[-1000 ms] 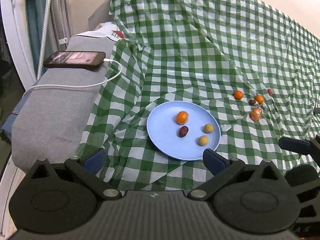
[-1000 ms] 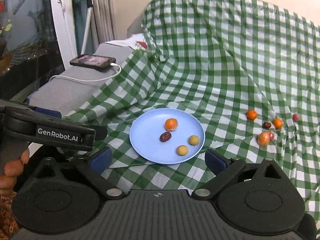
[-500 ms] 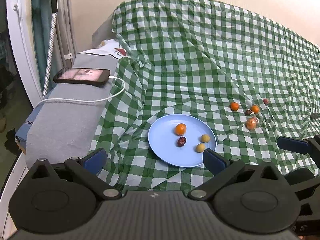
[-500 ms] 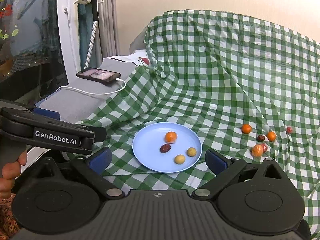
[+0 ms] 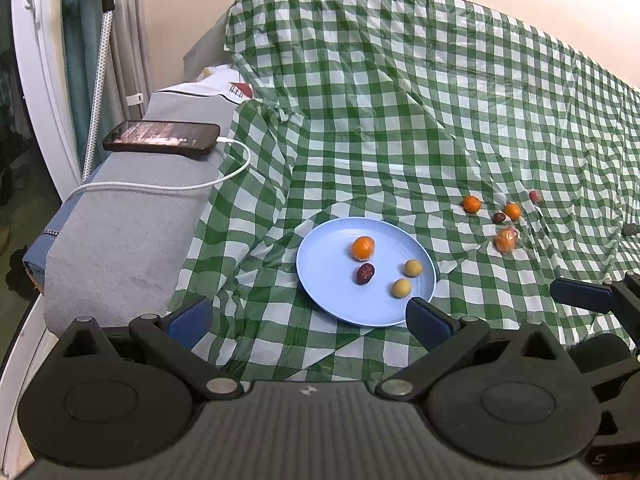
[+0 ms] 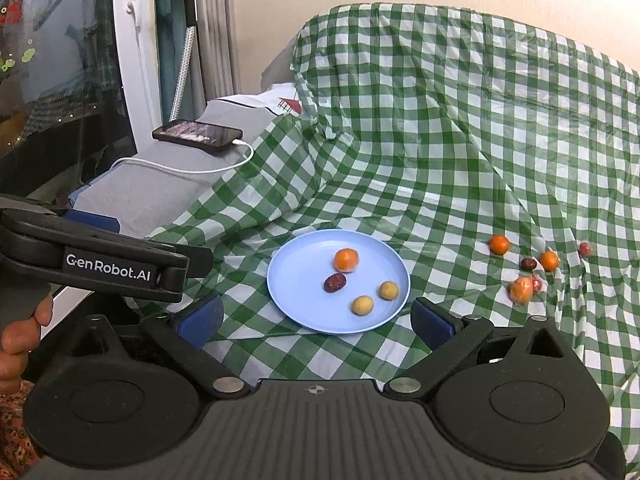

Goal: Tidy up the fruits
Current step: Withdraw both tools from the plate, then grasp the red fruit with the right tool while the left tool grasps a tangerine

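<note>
A light blue plate (image 5: 320, 276) (image 6: 288, 292) lies on the green checked cloth. It holds an orange fruit (image 5: 363, 248) (image 6: 346, 260), a dark red date (image 5: 365, 273) (image 6: 334, 282) and two yellow fruits (image 5: 413, 268) (image 6: 362, 305). To its right on the cloth lie several loose fruits, among them small oranges (image 5: 471, 204) (image 6: 499, 244), a date (image 5: 498, 217) (image 6: 528, 264) and a wrapped orange fruit (image 5: 505, 239) (image 6: 521, 289). My left gripper (image 5: 310, 320) is open and empty, just short of the plate. My right gripper (image 6: 318, 322) is open and empty too.
A phone (image 5: 162, 139) (image 6: 198, 135) on a white cable (image 5: 160, 186) rests on a grey cushion at the left. The cloth rises over a backrest behind the plate. A person's hand (image 6: 20, 332) grips the left tool at the left edge. A white pole stands at the far left.
Both grippers have drawn back and lifted, so the plate and loose fruits look smaller and more wall shows. Nothing on the cloth has moved.
</note>
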Demonstrator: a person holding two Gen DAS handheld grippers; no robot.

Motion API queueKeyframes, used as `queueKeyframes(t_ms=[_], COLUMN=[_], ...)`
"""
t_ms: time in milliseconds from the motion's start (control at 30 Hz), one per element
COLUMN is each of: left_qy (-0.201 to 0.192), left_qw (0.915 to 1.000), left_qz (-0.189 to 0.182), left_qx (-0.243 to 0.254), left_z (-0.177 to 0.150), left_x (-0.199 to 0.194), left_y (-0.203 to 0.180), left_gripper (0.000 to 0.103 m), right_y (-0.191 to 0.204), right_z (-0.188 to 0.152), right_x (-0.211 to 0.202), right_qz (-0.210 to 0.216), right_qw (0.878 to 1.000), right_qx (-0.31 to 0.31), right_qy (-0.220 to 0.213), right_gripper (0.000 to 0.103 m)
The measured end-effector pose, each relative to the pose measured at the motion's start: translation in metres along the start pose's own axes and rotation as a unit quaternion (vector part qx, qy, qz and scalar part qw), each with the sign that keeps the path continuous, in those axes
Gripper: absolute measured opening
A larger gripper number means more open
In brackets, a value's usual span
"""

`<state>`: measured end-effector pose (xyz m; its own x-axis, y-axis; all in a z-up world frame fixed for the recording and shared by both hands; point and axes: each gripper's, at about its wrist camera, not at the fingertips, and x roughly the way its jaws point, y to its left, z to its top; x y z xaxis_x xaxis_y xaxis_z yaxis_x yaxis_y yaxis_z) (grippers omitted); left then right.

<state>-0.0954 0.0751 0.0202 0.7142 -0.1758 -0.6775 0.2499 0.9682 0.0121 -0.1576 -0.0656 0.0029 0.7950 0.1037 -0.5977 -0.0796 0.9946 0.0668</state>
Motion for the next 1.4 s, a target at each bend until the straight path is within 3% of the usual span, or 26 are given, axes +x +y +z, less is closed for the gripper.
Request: queueKeyframes(t_ms=[500, 767, 1100, 1267, 1400], left_qy=[0.026, 0.04, 0.064, 0.072, 0.08], left_qw=[0.9996, 0.9992, 0.9963, 0.9909, 0.981], left_qz=[0.007, 0.004, -0.056, -0.094, -0.137], left_qx=[0.001, 0.003, 0.016, 0.063, 0.111], left_z=[0.002, 0.017, 0.062, 0.087, 0.103], left_x=[0.021, 0.038, 0.086, 0.127, 0.165], left_y=[-0.003, -0.013, -0.07, -0.123, -0.171], left_gripper=[0.103, 0.103, 0.103, 0.103, 0.103], right_y=[-0.008, -0.038, -0.138, -0.214, -0.281], right_z=[-0.002, -0.003, -0.012, -0.012, -0.008], right_x=[0.023, 0.032, 0.035, 0.045, 0.065], right_qz=[0.001, -0.03, -0.137, -0.204, -0.241], right_qw=[1.0, 0.998, 0.983, 0.966, 0.954], right_qx=[0.014, 0.048, 0.122, 0.159, 0.176], right_qy=[0.027, 0.027, 0.019, 0.008, -0.007], right_gripper=[0.099, 0.1, 0.1, 0.1, 0.099])
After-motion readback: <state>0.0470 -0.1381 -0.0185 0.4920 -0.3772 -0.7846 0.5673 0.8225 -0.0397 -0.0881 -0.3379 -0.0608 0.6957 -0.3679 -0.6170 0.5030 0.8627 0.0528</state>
